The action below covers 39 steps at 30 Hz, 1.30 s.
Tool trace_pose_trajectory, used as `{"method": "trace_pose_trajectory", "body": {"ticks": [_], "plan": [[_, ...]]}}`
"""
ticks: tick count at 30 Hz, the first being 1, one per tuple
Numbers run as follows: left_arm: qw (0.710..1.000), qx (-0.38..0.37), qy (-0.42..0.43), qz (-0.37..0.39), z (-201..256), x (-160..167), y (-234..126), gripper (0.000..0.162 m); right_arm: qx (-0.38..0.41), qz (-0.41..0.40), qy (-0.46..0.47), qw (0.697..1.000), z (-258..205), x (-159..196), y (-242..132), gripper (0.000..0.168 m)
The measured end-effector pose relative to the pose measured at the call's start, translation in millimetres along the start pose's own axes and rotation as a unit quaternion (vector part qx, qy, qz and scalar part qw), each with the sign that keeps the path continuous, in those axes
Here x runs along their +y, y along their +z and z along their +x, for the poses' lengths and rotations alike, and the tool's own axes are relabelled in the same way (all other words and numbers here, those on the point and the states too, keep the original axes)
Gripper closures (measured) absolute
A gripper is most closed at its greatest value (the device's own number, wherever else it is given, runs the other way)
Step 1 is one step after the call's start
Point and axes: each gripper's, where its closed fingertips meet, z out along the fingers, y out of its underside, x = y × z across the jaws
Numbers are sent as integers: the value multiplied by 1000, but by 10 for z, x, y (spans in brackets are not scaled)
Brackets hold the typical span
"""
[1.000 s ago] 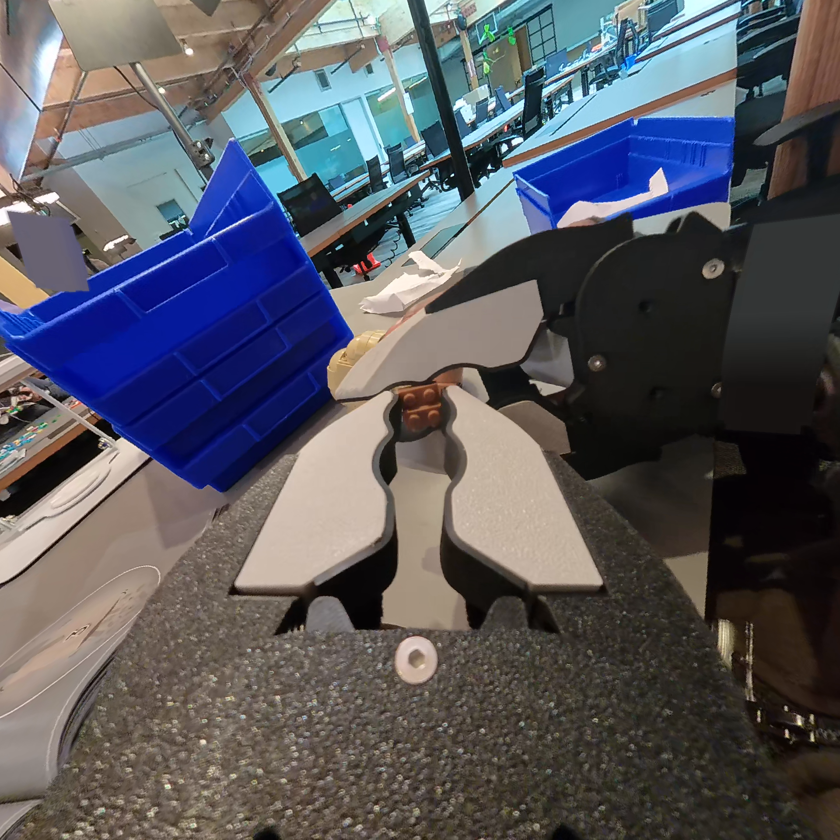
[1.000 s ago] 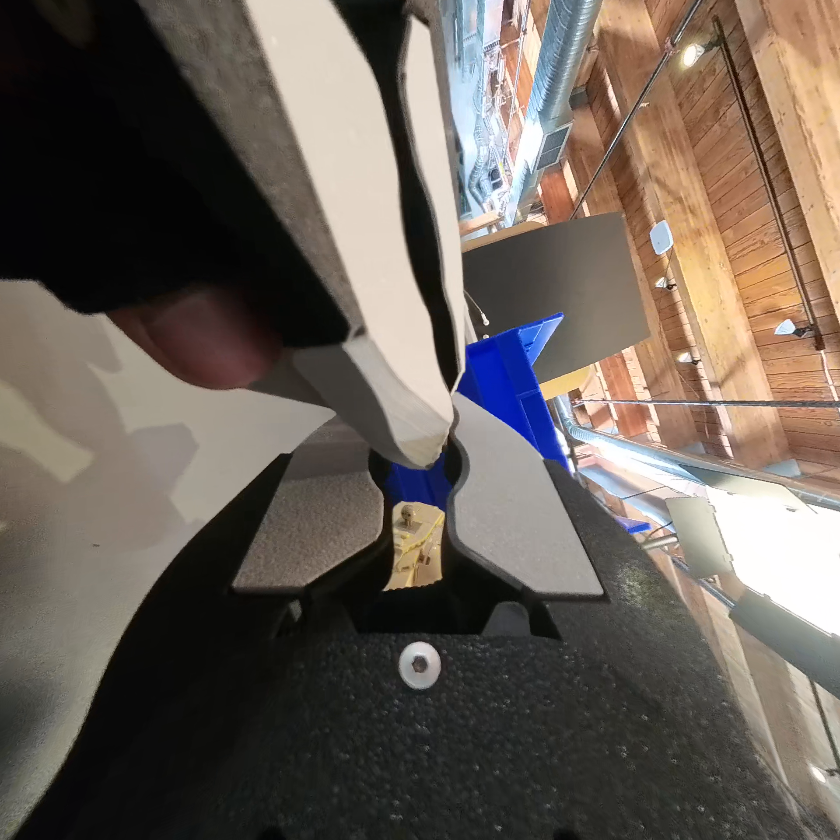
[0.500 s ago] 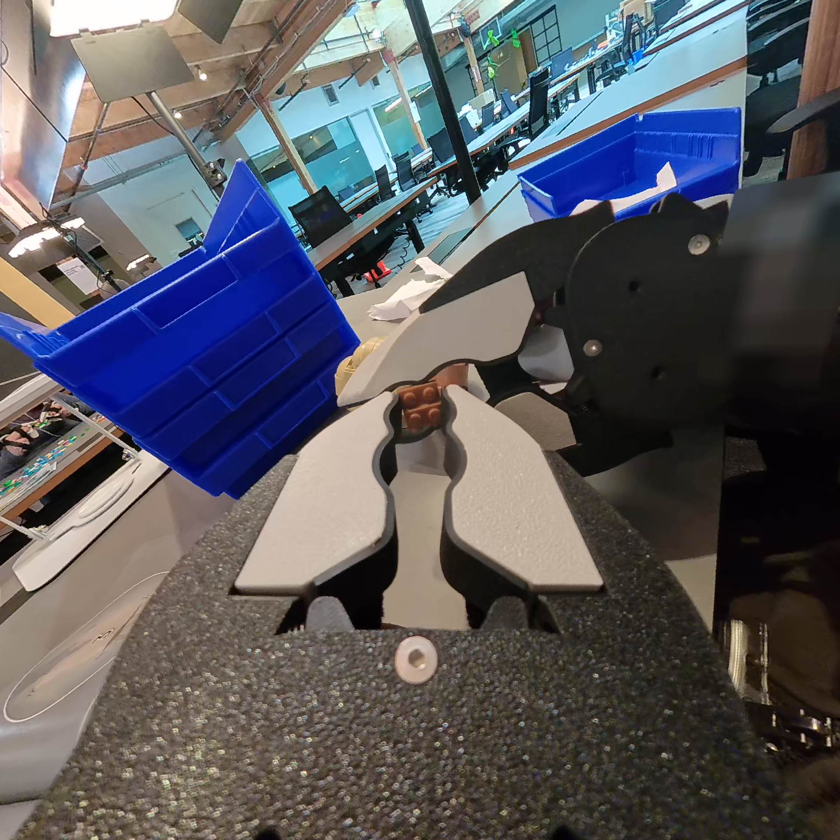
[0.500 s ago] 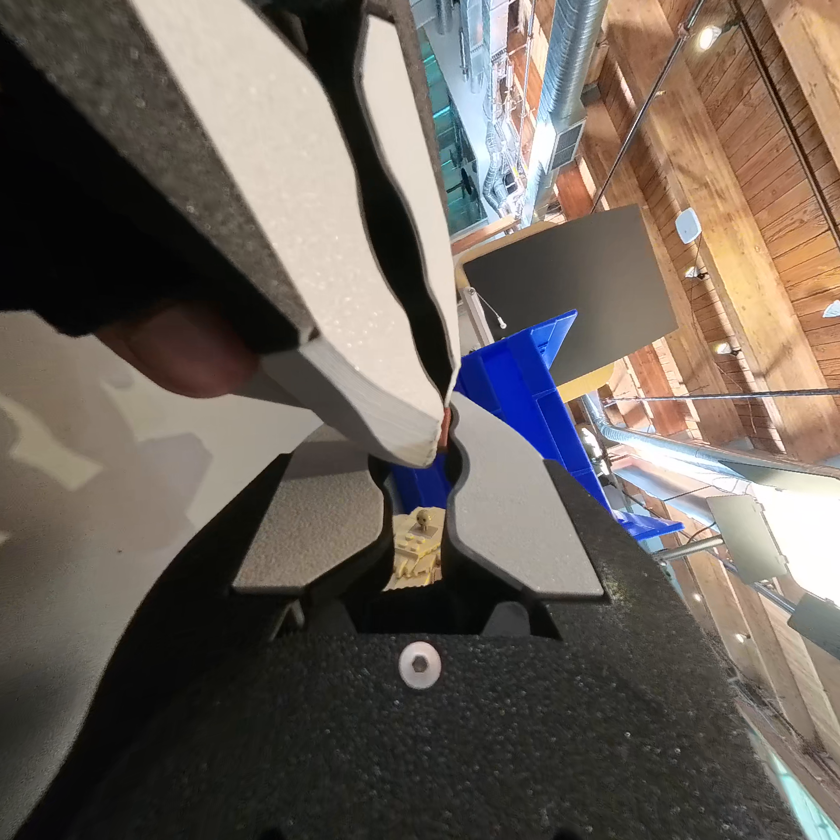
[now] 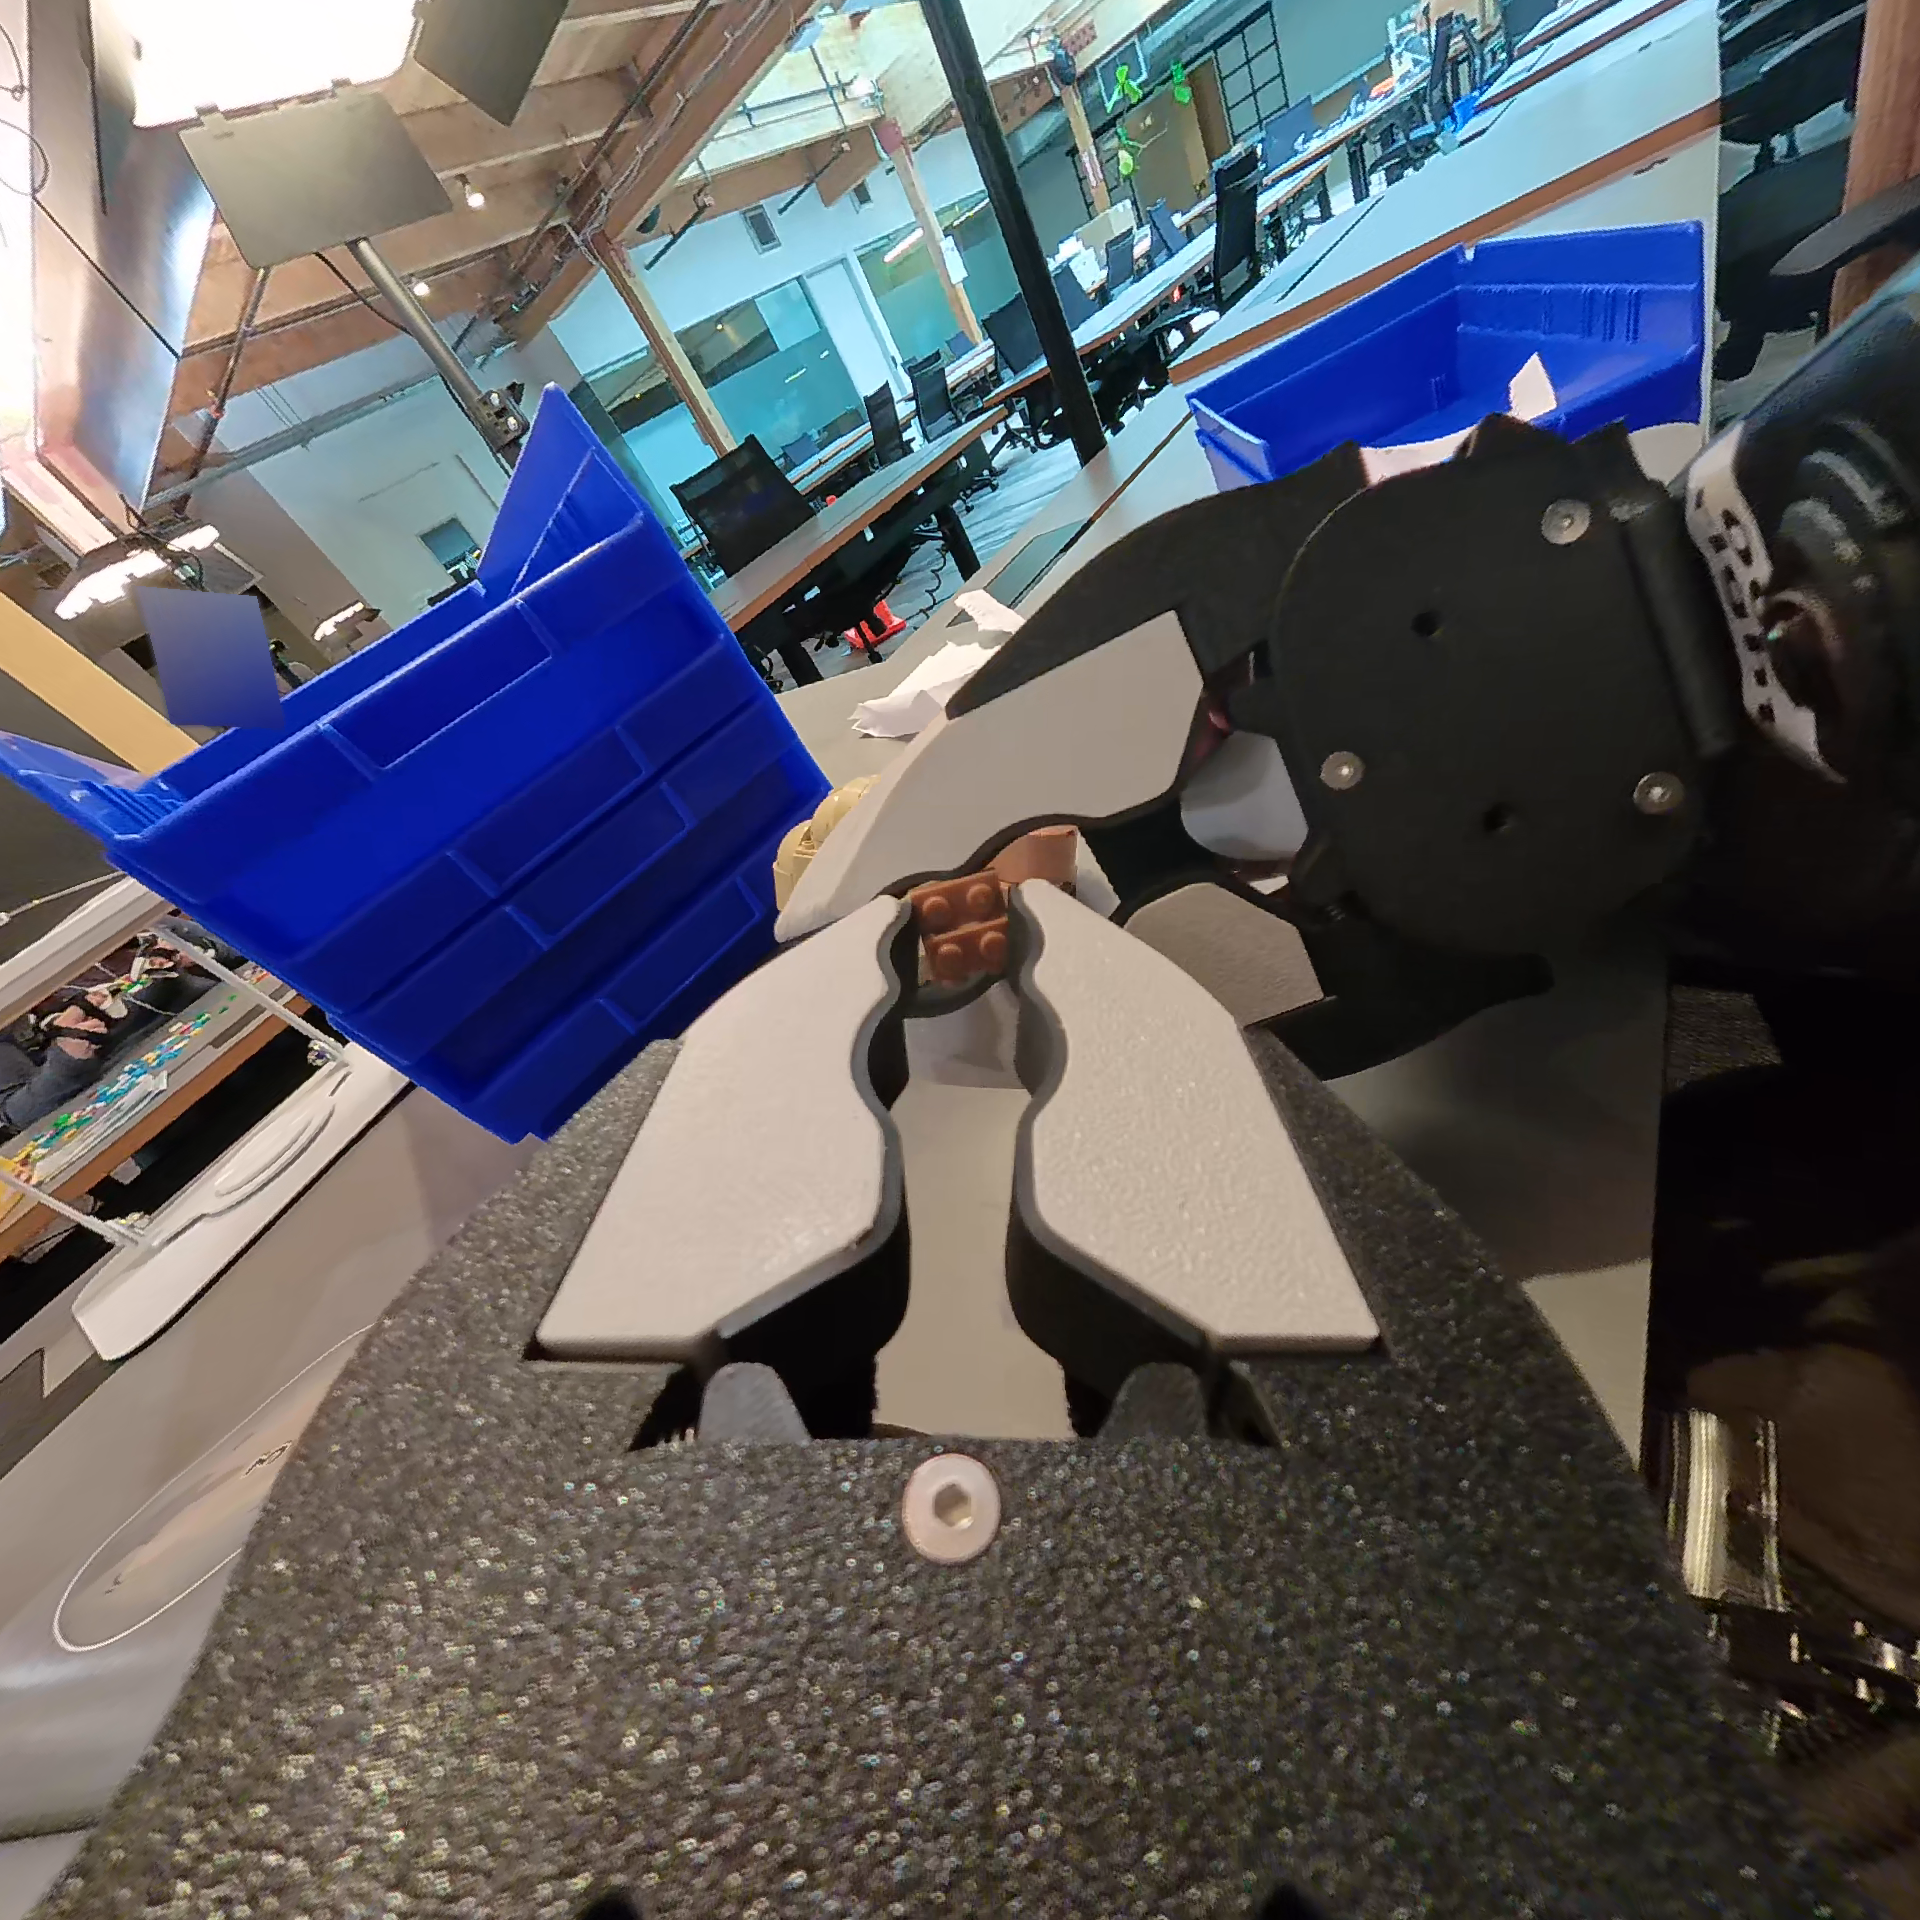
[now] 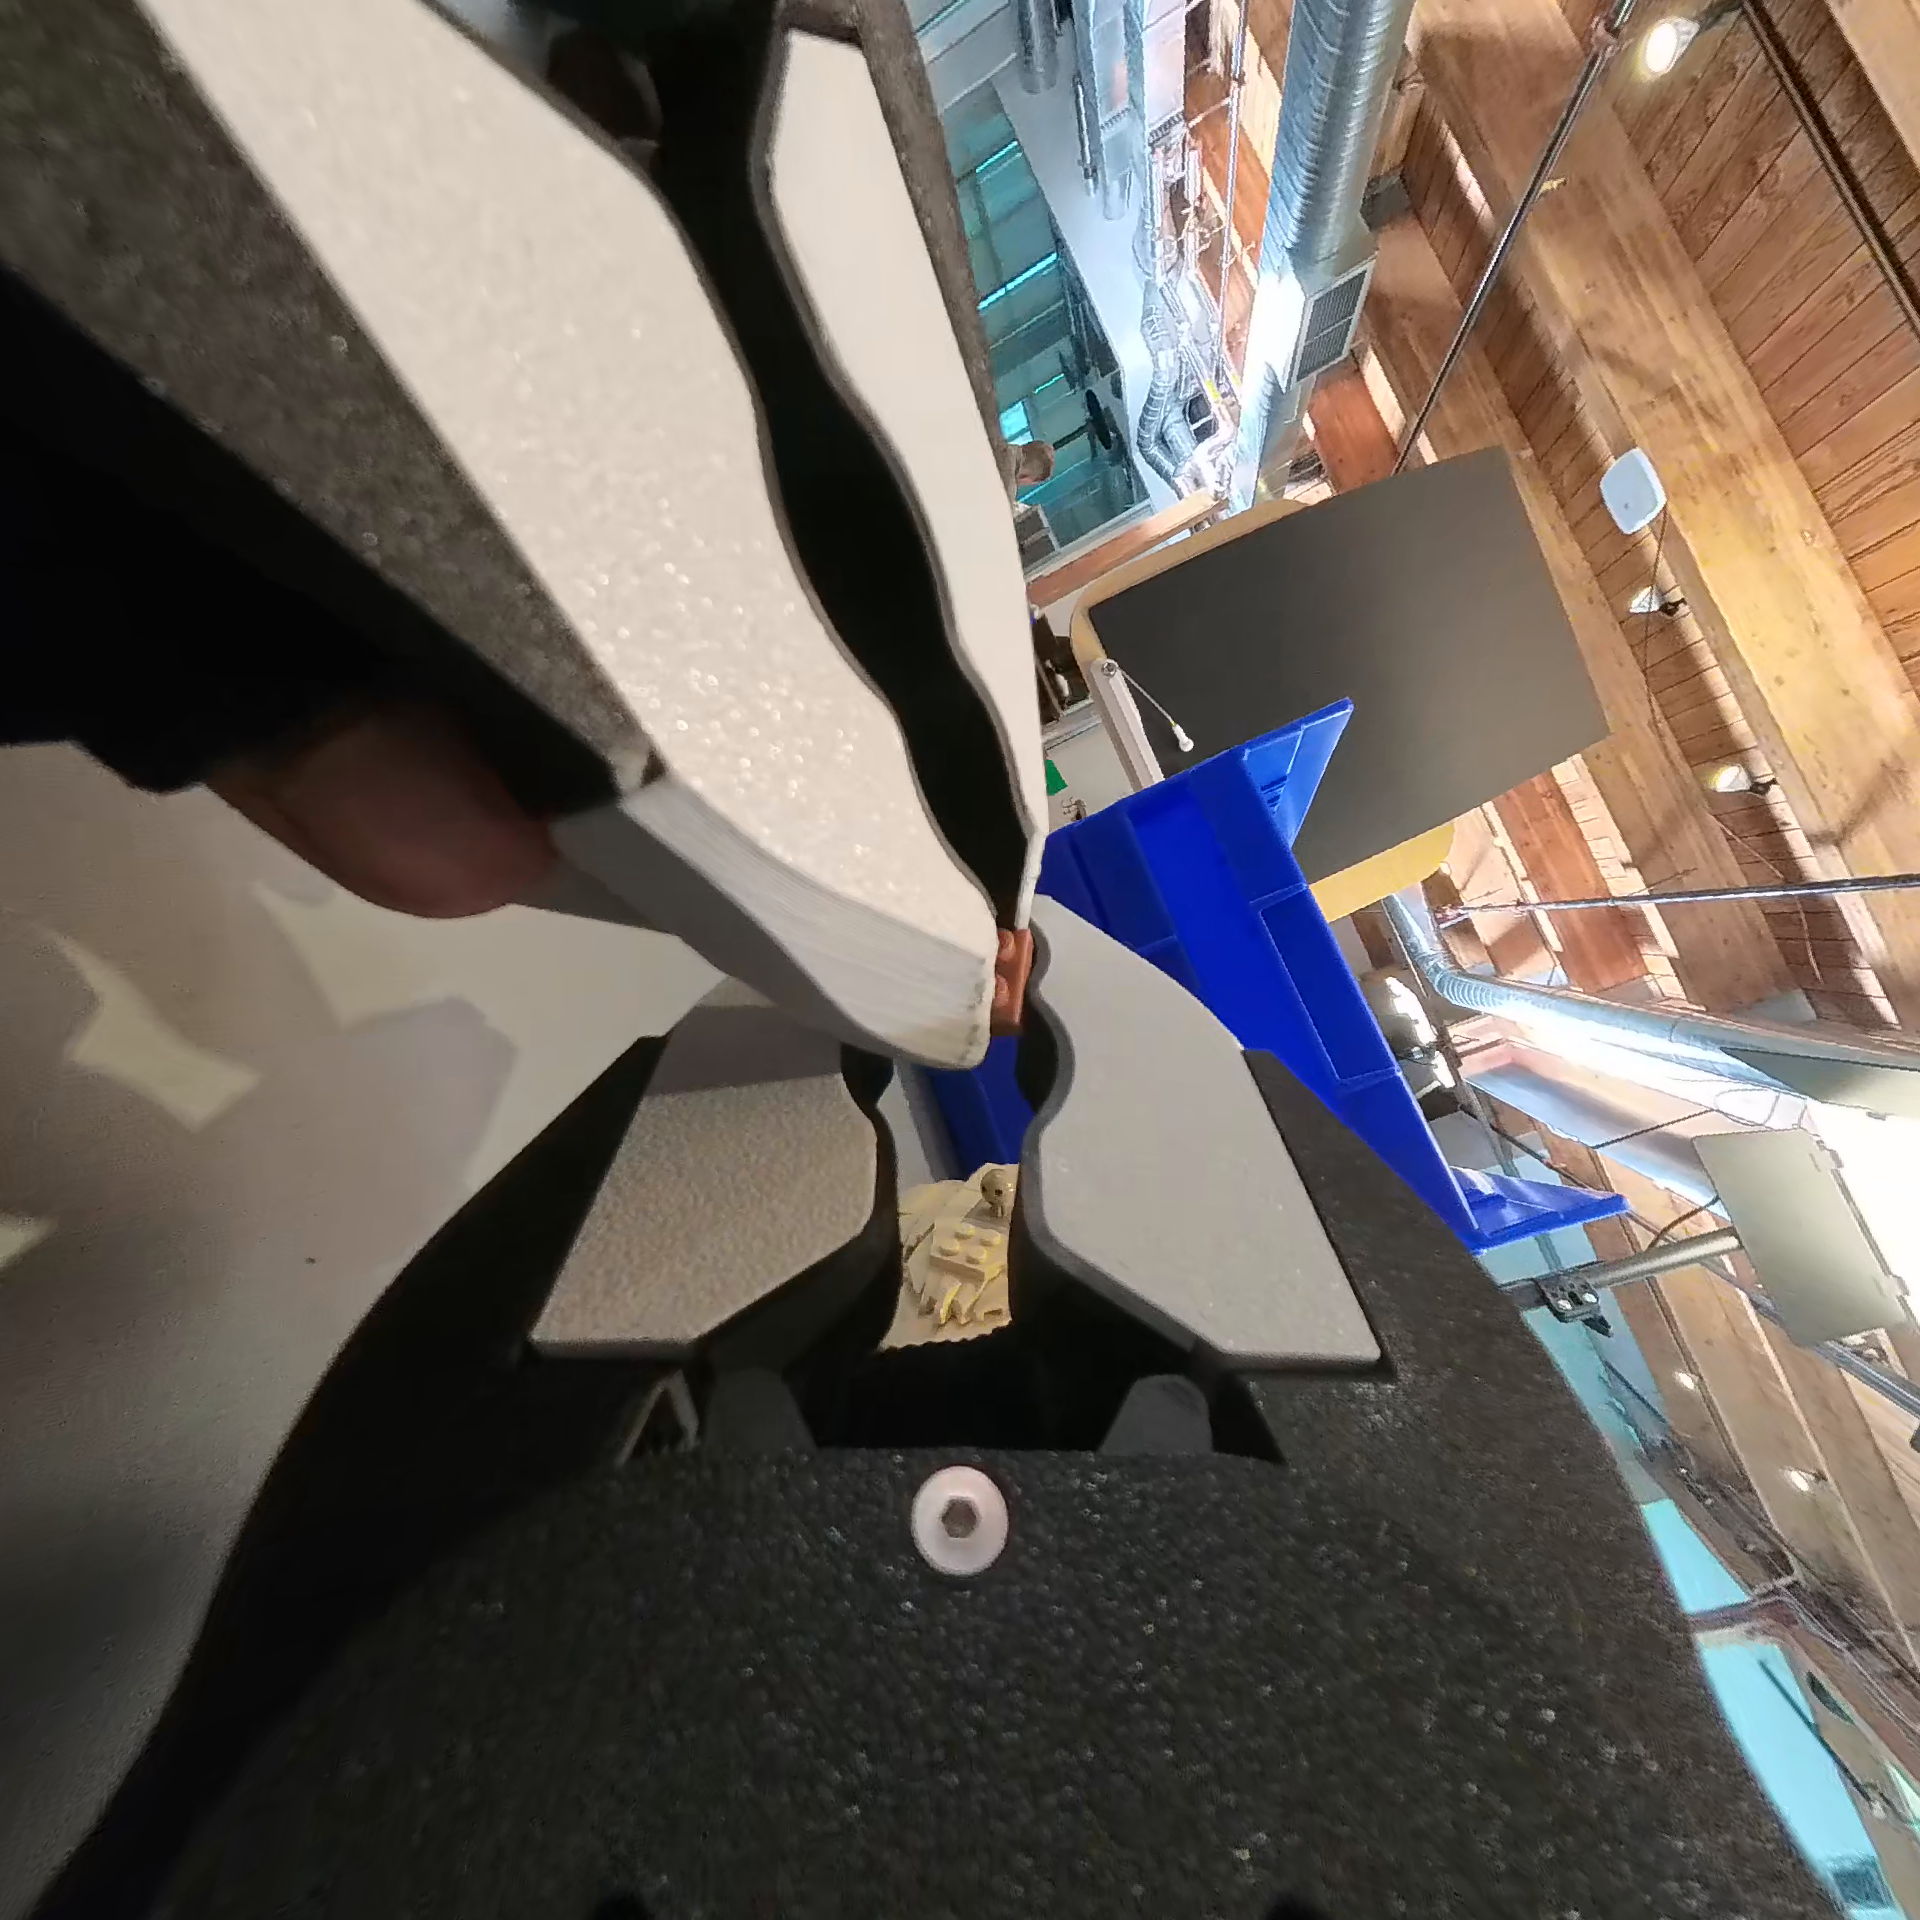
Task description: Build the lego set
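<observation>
My left gripper point(image 5: 961, 920) is shut on a small brown studded lego piece point(image 5: 961, 930). It holds the piece up against the tip of my right gripper, whose grey fingers point(image 5: 1039, 769) and black body reach in from the right. My right gripper point(image 6: 992, 1023) is shut on a tan lego assembly point(image 6: 961, 1257), which sits between its fingers. Part of the assembly shows behind its finger in the left wrist view point(image 5: 821, 842). In the right wrist view the left gripper's fingers point(image 6: 727, 623) come in from the upper left, with the brown piece point(image 6: 1013, 961) at their tip.
A blue bin point(image 5: 499, 831) stands tilted at the left, just behind the grippers. A second blue bin point(image 5: 1455, 343) with white paper in it sits at the back right of the grey table point(image 5: 312, 1247). Crumpled white paper point(image 5: 914, 696) lies between them. A thumb point(image 6: 395, 821) shows under the left gripper. Left tips to right tips: about 4 centimetres.
Both grippers stay shut and close together. The views have tilted a little, and the brown piece now shows at the left gripper's tip in the right wrist view.
</observation>
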Motion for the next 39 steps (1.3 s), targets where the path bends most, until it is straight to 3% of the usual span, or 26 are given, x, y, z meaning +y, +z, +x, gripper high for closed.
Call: {"method": "trace_pose_trajectory", "body": {"ticks": [1,39], "plan": [[1000,0,0,0,0,-1,-1,146,-1,1,2,1000,0,-2,0,149],[999,-19,33,-5,-9,-2,11,146,-18,-20,31,999,-20,44,12,151]]}}
